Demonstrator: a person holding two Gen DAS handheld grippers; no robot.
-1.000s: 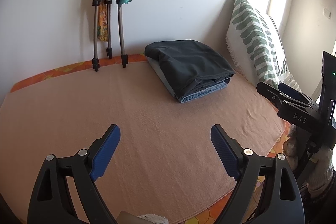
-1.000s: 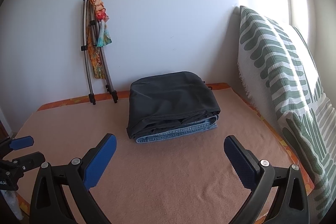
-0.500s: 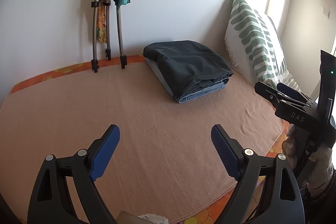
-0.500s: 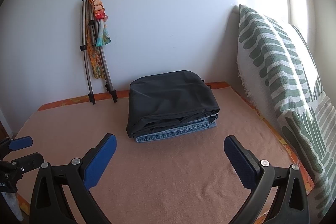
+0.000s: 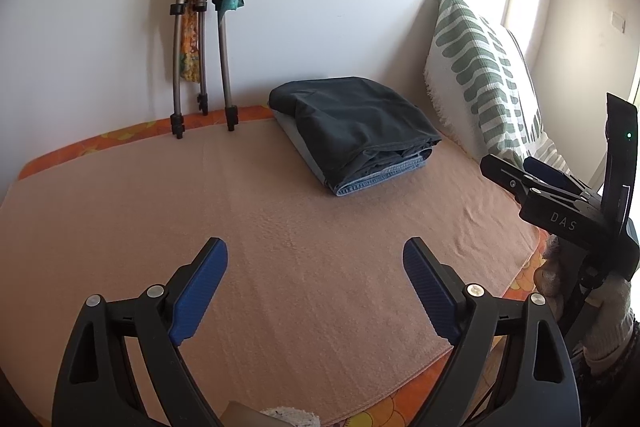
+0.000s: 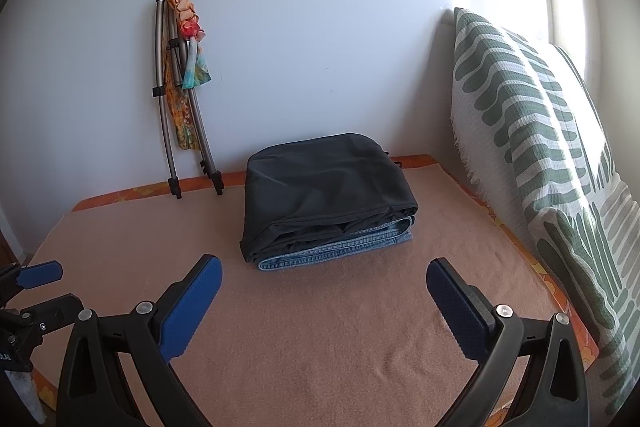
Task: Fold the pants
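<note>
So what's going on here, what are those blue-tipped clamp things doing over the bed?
A person is holding two black hand grippers with blue pads, for folding pants. At this moment neither is touching anything: the left gripper and the right gripper both hover open above the peach-coloured bed cover. Dark grey folded pants sit on top of folded blue jeans in a neat stack near the white wall, beside a green-and-white leaf-patterned pillow. The folding looks finished.

Dark grey pants (image 6: 326, 193), folded into a thick rectangular bundle, lie flat atop folded blue jeans (image 6: 336, 251), just left of the green-patterned pillow (image 6: 532, 131), folded edges facing the camera.
</note>
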